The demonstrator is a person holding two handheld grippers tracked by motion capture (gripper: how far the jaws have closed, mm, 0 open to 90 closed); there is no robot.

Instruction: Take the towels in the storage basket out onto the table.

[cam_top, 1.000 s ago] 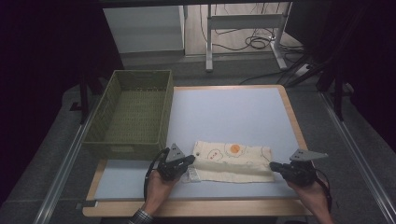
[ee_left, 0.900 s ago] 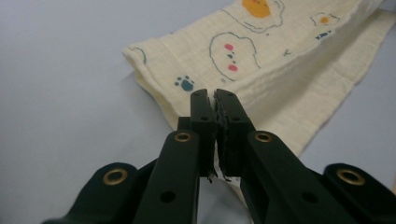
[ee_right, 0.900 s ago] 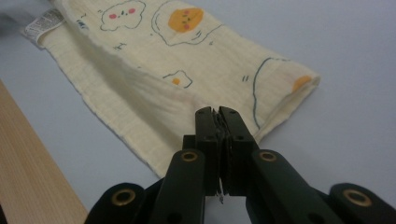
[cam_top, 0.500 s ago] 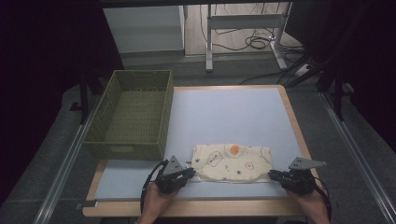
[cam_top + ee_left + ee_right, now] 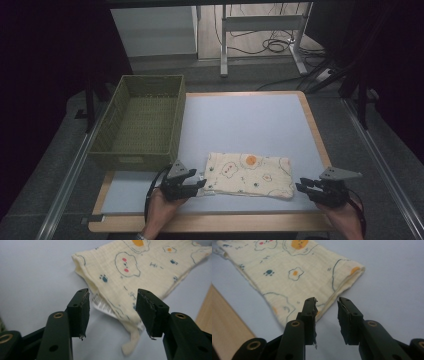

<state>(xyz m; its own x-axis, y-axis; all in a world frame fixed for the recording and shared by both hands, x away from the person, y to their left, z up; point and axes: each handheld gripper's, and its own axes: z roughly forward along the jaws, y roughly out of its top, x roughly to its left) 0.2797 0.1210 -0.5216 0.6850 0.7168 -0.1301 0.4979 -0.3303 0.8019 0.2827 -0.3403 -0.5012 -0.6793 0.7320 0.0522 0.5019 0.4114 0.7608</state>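
A cream cloth (image 5: 248, 175) printed with eggs, paw marks and cloud faces lies folded flat on the pale blue table top (image 5: 240, 120), near the front edge. My left gripper (image 5: 202, 185) is at its left end. Its jaws have just been opening and stand apart. In the left gripper view (image 5: 112, 312) the cloth's (image 5: 140, 267) corner and white label lie loose between and beyond them. My right gripper (image 5: 299, 187) is at the cloth's right end. Its jaws have also just been opening, and in the right gripper view (image 5: 326, 315) the cloth's (image 5: 294, 272) corner lies just ahead, untouched.
A green woven basket (image 5: 142, 120) stands along the table's left side, with nothing in it. The table's wooden rim (image 5: 210, 222) runs close under both hands. Beyond the far edge are white desk legs (image 5: 260, 37) and cables on the floor.
Both grippers were shut on the cloth's near corners and have let go. The cloth has come slightly toward the front edge and now lies flat.
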